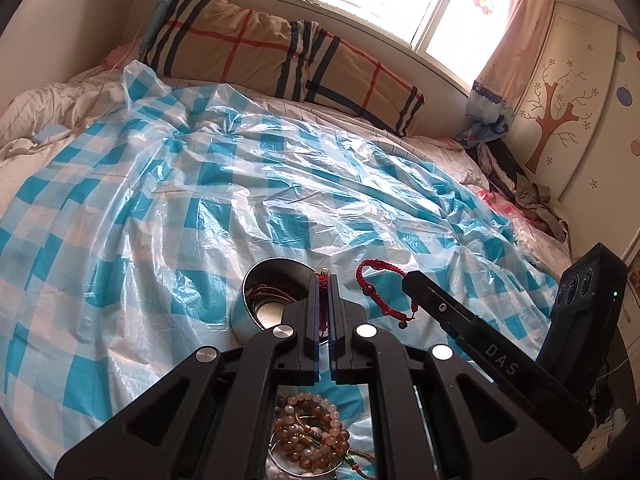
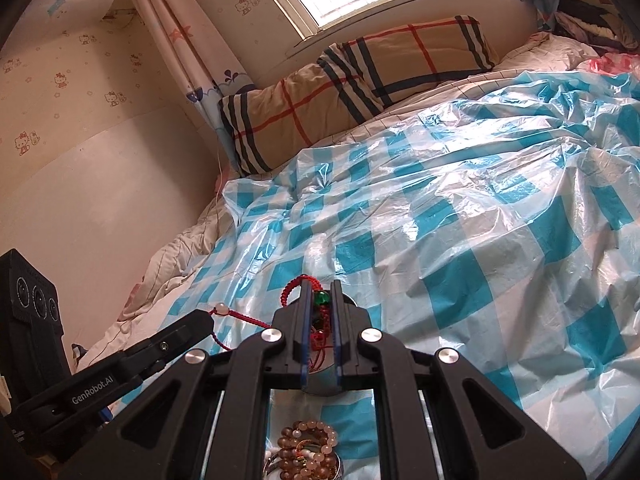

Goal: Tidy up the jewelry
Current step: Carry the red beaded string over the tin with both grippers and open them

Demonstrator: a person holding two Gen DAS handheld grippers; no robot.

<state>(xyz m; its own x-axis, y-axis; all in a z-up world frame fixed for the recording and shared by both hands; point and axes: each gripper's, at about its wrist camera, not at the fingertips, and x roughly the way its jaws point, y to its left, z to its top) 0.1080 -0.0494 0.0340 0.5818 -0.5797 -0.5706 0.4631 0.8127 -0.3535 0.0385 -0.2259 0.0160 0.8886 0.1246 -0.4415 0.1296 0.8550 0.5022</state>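
Both hand-held grippers, left (image 1: 324, 280) and right (image 2: 321, 294), pinch one red cord bracelet (image 1: 370, 280). Lower it slack into the tin (image 1: 256, 296) below, releasing one end first.

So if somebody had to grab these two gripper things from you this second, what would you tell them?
Left gripper: shut on one end of the red braided bracelet.
Right gripper: shut on its other end, by the green bead.
The bracelet hangs stretched between them, above the round metal tin on the checked plastic sheet.
Done: some cords already lie in the tin.
Left: probably lower this bracelet in, then sort the beaded bracelets heaped nearer you.
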